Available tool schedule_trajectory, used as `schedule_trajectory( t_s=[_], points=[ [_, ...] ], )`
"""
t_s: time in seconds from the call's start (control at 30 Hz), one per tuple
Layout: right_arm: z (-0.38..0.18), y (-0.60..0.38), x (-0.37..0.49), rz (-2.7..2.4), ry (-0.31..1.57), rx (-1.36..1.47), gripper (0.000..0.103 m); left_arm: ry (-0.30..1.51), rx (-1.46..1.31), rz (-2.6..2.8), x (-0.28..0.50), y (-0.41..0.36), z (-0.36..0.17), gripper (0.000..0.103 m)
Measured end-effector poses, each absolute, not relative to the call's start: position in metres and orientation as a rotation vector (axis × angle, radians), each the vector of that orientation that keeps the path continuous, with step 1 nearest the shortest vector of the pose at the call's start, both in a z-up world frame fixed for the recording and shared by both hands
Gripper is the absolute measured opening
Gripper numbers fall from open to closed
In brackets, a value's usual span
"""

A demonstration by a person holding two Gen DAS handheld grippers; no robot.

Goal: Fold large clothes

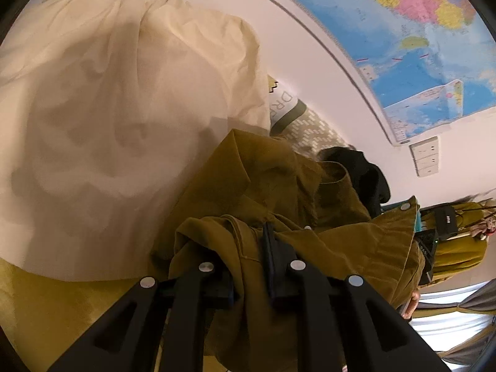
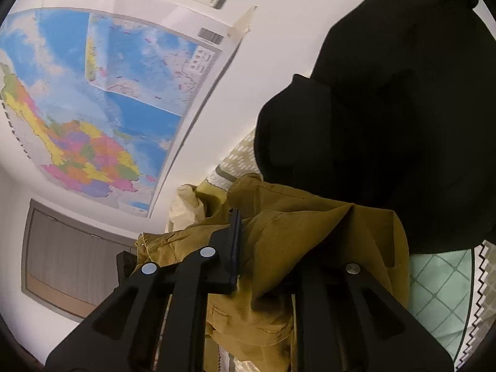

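Left wrist view: olive garment (image 1: 279,192) is being gripped at lower centre by the left claw (image 1: 251,266); it is likewise being clenched by the right claw (image 2: 263,248).

Three garments: one olive garment (image 1: 279,186), one cream garment (image 1: 124,108), one black garment (image 2: 387,124).

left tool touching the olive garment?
Touching. The left wrist view shows the left tool with olive garment fabric bunched between its fingers, draping over them.
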State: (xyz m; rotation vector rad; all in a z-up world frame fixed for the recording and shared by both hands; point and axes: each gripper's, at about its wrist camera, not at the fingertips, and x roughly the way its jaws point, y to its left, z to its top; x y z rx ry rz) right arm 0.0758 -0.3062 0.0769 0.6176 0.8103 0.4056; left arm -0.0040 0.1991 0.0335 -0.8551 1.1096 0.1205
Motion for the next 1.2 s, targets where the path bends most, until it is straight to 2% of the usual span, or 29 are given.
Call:
schedule_trajectory(
  t_s=[0.07,0.13,0.2,0.3,0.43,0.57,0.7,0.83,0.93,0.97,1.03,1.1,1.2],
  points=[
    [0.074,-0.307,0.077,0.402,0.813,0.633,0.015,1.121,-0.854,0.122,-0.001,0.201,0.031,0.015],
    [0.073,-0.311,0.078,0.406,0.813,0.679,0.022,1.133,-0.862,0.117,0.003,0.202,0.029,0.015],
    [0.077,-0.310,0.076,0.451,0.786,0.700,0.060,1.137,-0.878,0.118,0.004,0.204,0.028,0.016],
    [0.093,-0.302,0.066,0.485,0.734,0.676,0.064,1.143,-0.886,0.129,0.005,0.204,0.027,0.016],
    [0.112,-0.283,0.047,0.490,0.673,0.570,0.066,1.145,-0.918,0.124,0.005,0.207,0.024,0.017],
    [0.119,-0.238,0.025,0.421,0.619,0.276,0.067,1.130,-0.954,0.092,0.004,0.208,0.023,0.029],
    [0.099,-0.189,0.034,0.405,0.653,0.018,0.066,1.121,-0.954,0.091,0.006,0.204,0.026,0.035],
    [0.069,-0.164,0.065,0.286,0.710,-0.201,0.065,1.101,-0.979,0.077,0.002,0.203,0.030,0.038],
    [0.052,-0.169,0.093,0.227,0.778,-0.211,0.058,1.069,-1.020,0.038,-0.008,0.205,0.036,0.047],
    [0.049,-0.173,0.101,0.219,0.794,-0.194,0.055,1.044,-1.050,0.000,-0.014,0.205,0.043,0.054],
    [0.048,-0.177,0.109,0.213,0.803,-0.186,0.053,0.968,-1.058,-0.068,-0.028,0.204,0.068,0.056],
    [0.048,-0.177,0.116,0.196,0.809,-0.204,0.047,0.896,-0.975,-0.079,-0.042,0.201,0.098,0.068],
    [0.049,-0.177,0.123,0.184,0.804,-0.222,0.042,0.843,-0.823,-0.068,-0.056,0.189,0.126,0.072]
  ],
)
